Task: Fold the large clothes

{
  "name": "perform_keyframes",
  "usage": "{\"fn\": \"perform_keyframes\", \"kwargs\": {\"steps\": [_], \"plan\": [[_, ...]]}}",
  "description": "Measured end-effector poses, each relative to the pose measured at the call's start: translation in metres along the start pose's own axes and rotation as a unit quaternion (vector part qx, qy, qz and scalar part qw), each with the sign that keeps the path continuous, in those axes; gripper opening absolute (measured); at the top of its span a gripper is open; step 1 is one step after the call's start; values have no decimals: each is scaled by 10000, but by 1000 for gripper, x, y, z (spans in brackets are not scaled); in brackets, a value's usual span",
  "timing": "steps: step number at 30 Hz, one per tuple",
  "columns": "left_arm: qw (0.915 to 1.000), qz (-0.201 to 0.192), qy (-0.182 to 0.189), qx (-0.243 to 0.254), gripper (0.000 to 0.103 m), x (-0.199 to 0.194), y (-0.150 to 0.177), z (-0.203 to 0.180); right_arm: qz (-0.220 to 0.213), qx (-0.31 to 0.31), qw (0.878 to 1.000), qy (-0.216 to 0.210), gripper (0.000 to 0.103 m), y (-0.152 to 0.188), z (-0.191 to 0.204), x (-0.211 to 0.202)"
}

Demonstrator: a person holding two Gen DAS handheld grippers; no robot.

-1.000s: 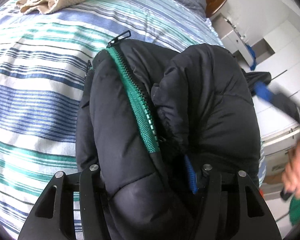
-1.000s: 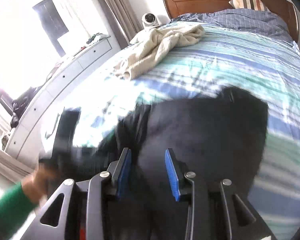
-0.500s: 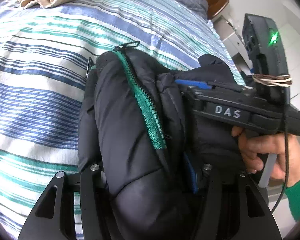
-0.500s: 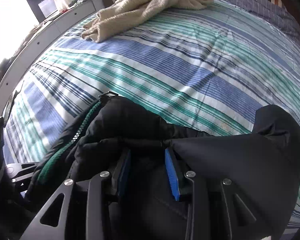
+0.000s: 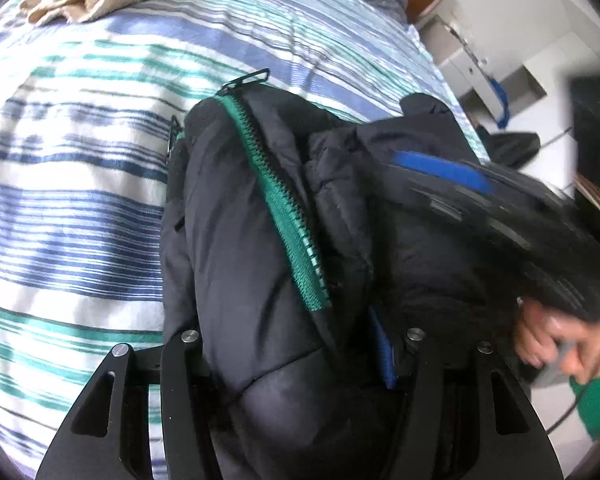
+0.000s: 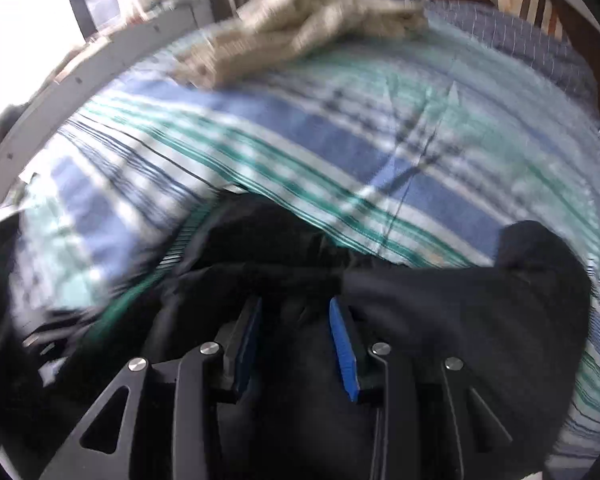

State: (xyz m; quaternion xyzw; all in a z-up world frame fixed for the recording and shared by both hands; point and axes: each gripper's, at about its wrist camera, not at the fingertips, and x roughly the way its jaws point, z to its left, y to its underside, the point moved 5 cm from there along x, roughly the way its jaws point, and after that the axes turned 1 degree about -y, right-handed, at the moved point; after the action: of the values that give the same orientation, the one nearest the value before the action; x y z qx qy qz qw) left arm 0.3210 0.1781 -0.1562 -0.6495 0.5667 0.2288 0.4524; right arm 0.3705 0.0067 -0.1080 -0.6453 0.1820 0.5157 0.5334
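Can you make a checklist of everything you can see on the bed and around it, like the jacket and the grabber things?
Surface: striped bedsheet, blue, green and white.
Job's things: black jacket, bunched up, green zipper showing.
Clutter: beige towel, crumpled near the pillows.
Grippers: left gripper clamped on the jacket; right gripper has jacket fabric between its fingers, grip unclear.
Cables: thin dark cable by the sleeve.
Surroundings: wooden headboard, white drawers.
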Motion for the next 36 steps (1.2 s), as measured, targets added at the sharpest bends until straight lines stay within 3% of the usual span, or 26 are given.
{"fn": "perform_keyframes", "kwargs": {"steps": [3,4,7,9,12,15,18,33,36], "plan": [[9999,110,-2,123,62,-11,-3,-5,-536,-231,9979,-291,35,28,28,-58],[9998,156,-20,145,63,-14,-3,-7,-659,-379,9953,-603,36,47,50,-78],[9995,245,-40,173,64,-22,-4,-8,-530,-744,9883,-1223,36,86,100,-85],[9994,320,-84,92,64,-23,0,-4,-234,-889,9908,-993,34,111,120,-60],[9993,282,-228,-103,65,-20,6,8,-26,-758,9938,-809,34,122,120,-25],[9979,221,-153,-587,65,-12,9,25,-73,-996,9939,-461,34,124,128,-7],[9968,162,-136,-770,66,-7,14,31,-198,-1246,9920,-99,34,126,136,0],[9961,81,-418,-773,68,1,15,11,-131,-1115,9937,-50,34,121,143,-6],[9964,31,-428,-730,69,1,17,9,-221,-886,9957,-180,34,123,144,-30]]}}
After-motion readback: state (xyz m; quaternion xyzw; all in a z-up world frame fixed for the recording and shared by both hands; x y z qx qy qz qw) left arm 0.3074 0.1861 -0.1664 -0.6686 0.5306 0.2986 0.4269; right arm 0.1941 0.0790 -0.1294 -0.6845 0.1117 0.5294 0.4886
